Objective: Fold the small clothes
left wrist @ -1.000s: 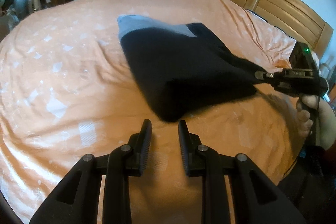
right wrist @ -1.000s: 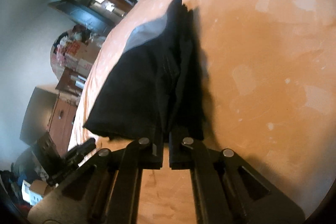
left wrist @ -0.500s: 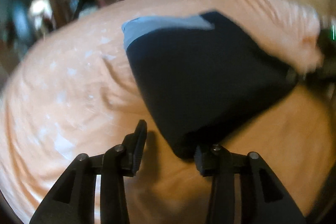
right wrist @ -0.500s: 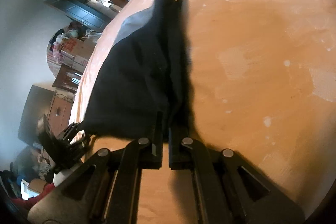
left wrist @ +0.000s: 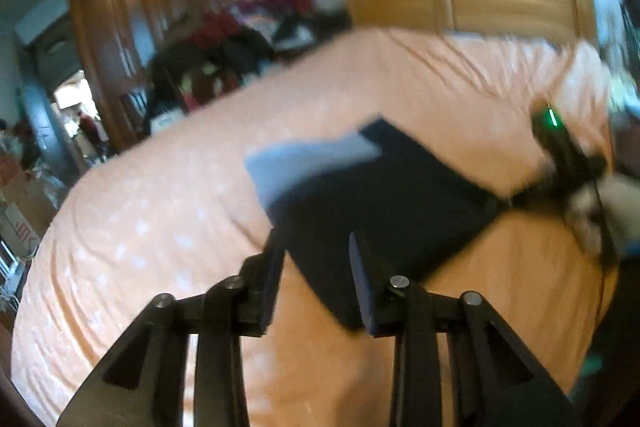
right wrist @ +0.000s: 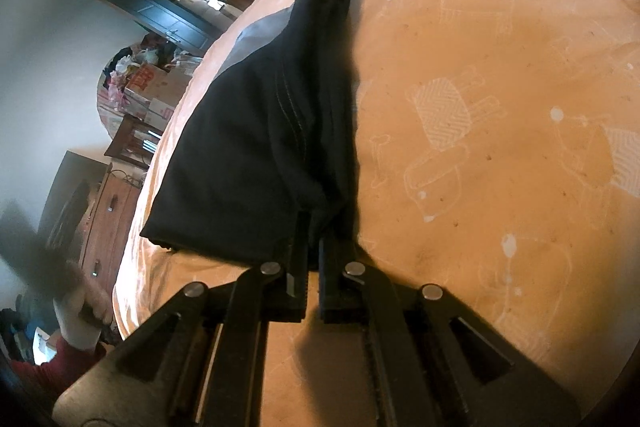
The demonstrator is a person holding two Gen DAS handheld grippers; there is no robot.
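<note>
Right gripper (right wrist: pixel 313 259) is clamped on a corner of the small black knit garment with a grey-blue band (right wrist: pixel 256 147), jaws nearly together with cloth bunched between them. Garment lies on the peach patterned bed sheet (right wrist: pixel 500 87), long axis running straight away from the right gripper toward the far grey-blue end. Left gripper (left wrist: pixel 316 267) is spread wide and holds nothing; the garment's near free corner (left wrist: pixel 344 315) sits right between its fingers, just ahead and slightly right, though that view is blurred and contact can't be told. So the left is nearest the loose corner; my guess is it closes there next for a two-corner lift. No containers in view.
</note>
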